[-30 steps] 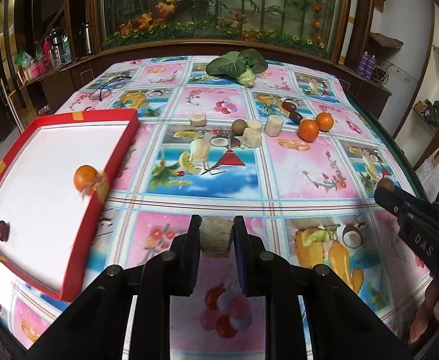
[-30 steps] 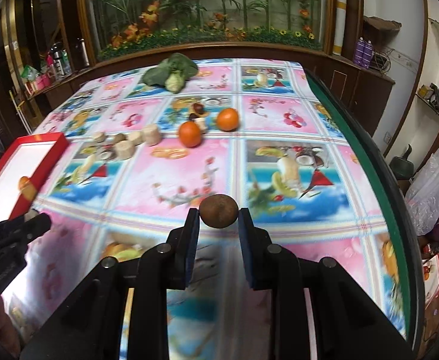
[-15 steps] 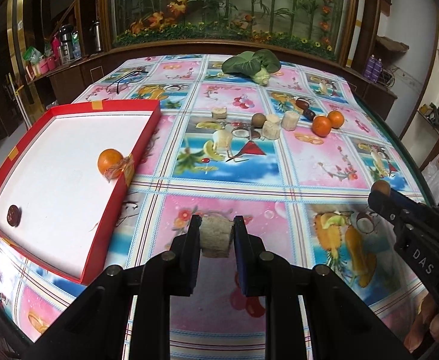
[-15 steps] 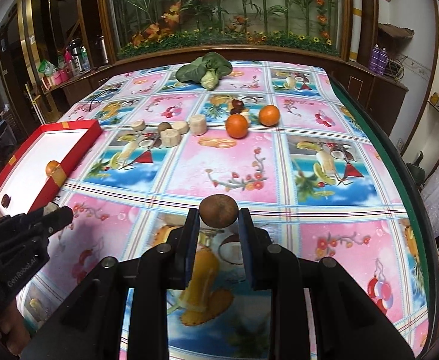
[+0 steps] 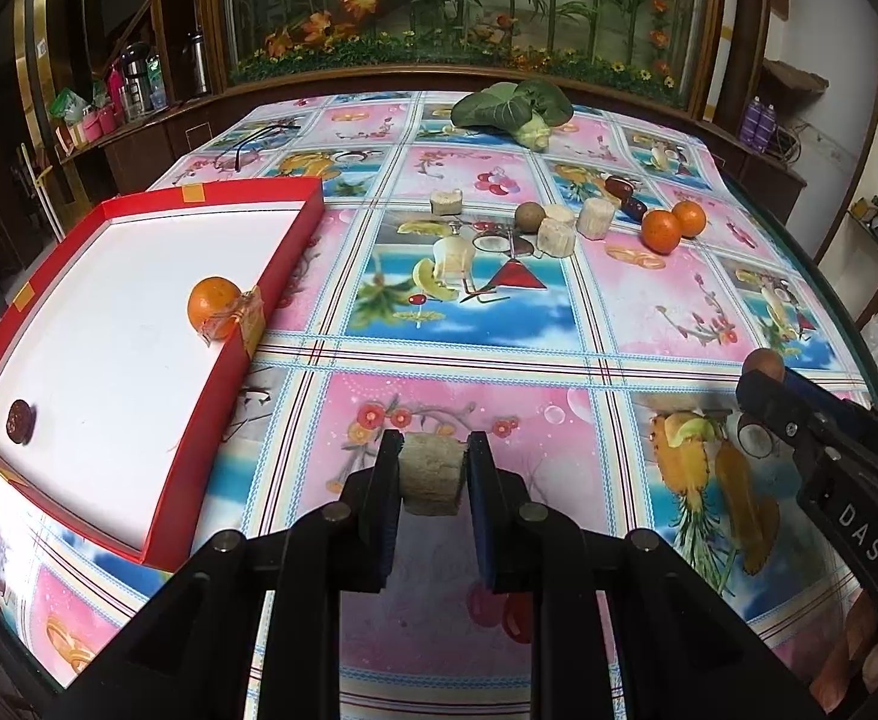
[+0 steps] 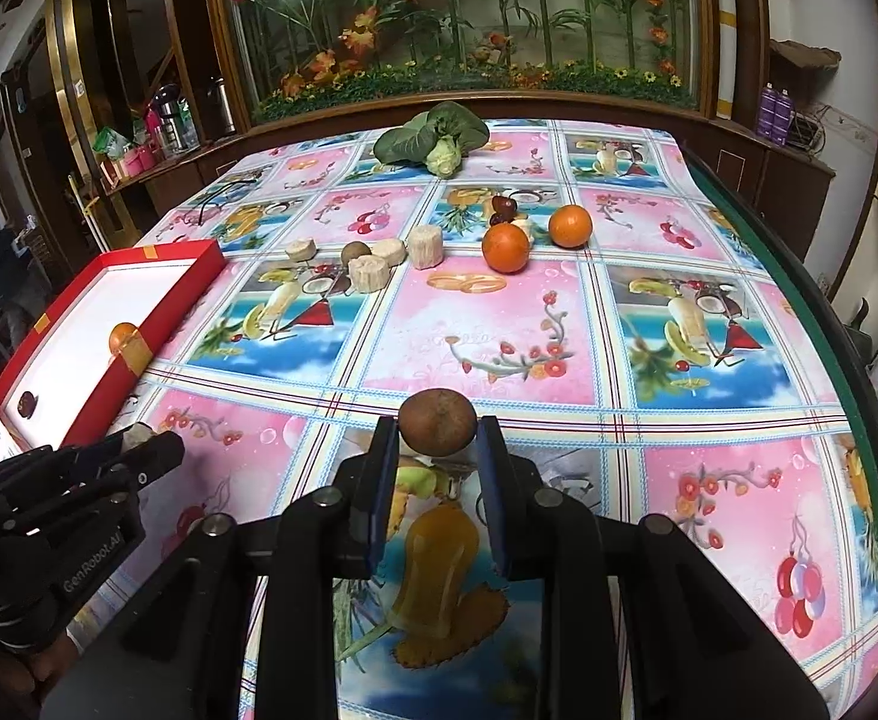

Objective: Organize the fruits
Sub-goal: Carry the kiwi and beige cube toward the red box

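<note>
My left gripper is shut on a pale sugarcane chunk, held above the tablecloth just right of the red tray. The tray holds an orange and a dark date. My right gripper is shut on a brown round fruit above the table's near middle; it shows in the left wrist view at the right. Further back lie two oranges, several sugarcane chunks, a brown fruit and dark dates.
A leafy green vegetable lies at the far end of the table. The table's green edge runs along the right. Spectacles lie at the far left. A wooden cabinet with a planted glass case stands behind.
Both grippers have pulled back toward the near edge and risen a little, each still holding its piece. The tray now sits closer to the left gripper's left side.
</note>
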`<state>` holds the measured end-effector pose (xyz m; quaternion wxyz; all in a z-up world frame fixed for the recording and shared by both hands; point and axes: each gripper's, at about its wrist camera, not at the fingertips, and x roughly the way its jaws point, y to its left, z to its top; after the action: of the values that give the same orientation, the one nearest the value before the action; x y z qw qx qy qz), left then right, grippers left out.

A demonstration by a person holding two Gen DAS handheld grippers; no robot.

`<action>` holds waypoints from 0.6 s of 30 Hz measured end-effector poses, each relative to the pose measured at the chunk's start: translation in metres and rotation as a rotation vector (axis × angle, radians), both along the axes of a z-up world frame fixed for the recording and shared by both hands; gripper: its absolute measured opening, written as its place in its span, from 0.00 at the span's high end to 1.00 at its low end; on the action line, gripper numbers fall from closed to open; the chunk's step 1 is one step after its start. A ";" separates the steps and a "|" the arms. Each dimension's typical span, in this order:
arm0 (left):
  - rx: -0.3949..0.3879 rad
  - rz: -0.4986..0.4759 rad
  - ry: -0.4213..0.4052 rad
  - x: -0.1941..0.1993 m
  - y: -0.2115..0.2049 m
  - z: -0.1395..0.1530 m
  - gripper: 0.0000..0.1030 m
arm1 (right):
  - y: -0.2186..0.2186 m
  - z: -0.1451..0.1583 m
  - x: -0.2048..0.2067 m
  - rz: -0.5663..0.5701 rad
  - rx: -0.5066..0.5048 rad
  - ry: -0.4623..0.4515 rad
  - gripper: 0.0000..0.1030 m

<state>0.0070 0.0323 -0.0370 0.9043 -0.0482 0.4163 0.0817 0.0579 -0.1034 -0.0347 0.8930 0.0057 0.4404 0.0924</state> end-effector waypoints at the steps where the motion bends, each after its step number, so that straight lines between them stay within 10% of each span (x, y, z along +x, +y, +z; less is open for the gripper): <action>1: -0.001 -0.001 -0.001 0.000 0.000 0.000 0.82 | 0.000 -0.001 0.000 0.001 -0.002 0.001 0.73; 18: -0.038 0.052 -0.083 -0.021 0.031 0.027 0.81 | 0.021 0.010 -0.001 0.053 -0.020 -0.017 0.73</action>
<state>-0.0144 0.0629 -0.0097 0.9172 -0.0796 0.3786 0.0952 0.0567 -0.0822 -0.0252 0.8939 -0.0158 0.4339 0.1115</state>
